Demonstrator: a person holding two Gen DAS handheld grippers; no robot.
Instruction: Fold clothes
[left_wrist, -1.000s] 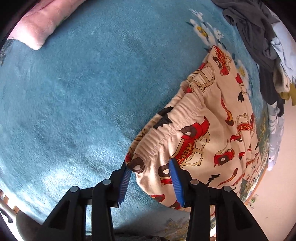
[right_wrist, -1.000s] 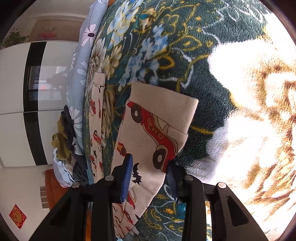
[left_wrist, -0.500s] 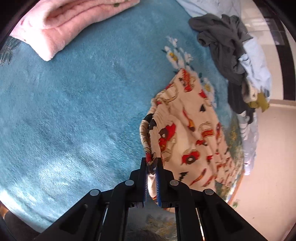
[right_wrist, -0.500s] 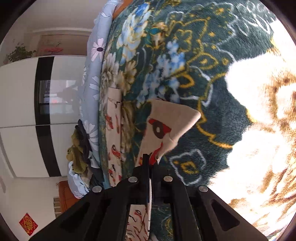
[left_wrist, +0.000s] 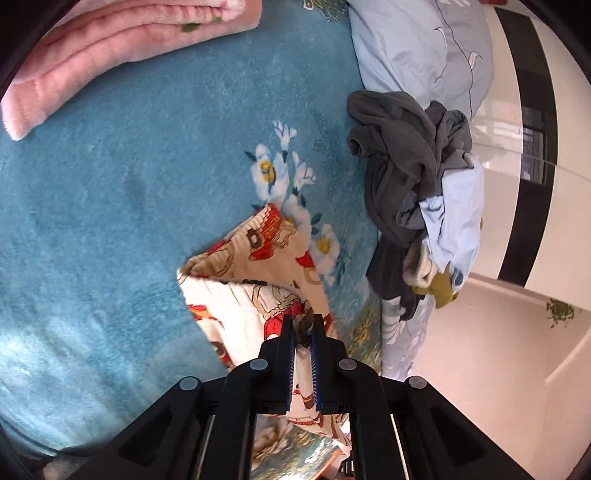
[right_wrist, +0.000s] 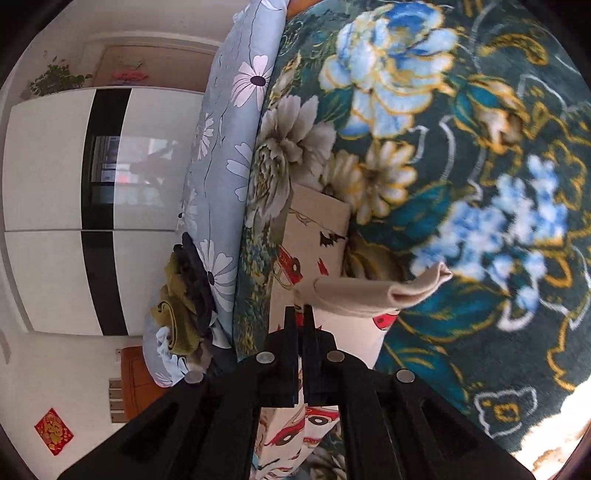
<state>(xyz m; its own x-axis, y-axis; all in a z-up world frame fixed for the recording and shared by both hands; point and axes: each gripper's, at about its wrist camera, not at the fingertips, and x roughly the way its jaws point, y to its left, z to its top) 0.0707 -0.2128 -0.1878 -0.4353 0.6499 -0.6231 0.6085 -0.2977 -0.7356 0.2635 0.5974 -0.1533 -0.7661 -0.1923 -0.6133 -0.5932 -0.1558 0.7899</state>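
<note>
Left wrist view
Left gripper (left_wrist: 303, 328): clamped tight on the elastic waist edge of the printed trousers (left_wrist: 255, 273), cloth bunched between the blue pads.
Why held there: likely to take one corner of the waist, so that end could be carried over as one piece.
Trousers: lifted off the blue blanket (left_wrist: 129, 184) right at the jaws, waistband gaping open ahead and left of them, the rest draped below and behind the jaws.
Beyond the jaws, right: heap of grey and pale blue clothes (left_wrist: 417, 184), well apart from the trousers, probably kept aside as a pile waiting.
Far ahead, left: folded pink towel (left_wrist: 110, 44), clear of the work.

Right wrist view
Right gripper (right_wrist: 300, 314): shut on the plain hem of a trouser leg (right_wrist: 369, 291), fingers pressed together with only thin cloth between.
Why held there: a grip at the far end from the waist, presumably to bring hem toward waist.
Hem: raised, curled over just ahead and right of the jaws, hanging above the floral blanket (right_wrist: 480, 147).
Other leg: flat on the blanket straight ahead of the jaws, printed side up.
Fold stage: garment held at both ends in the air; whether halved lengthwise already, unclear from here.
</note>
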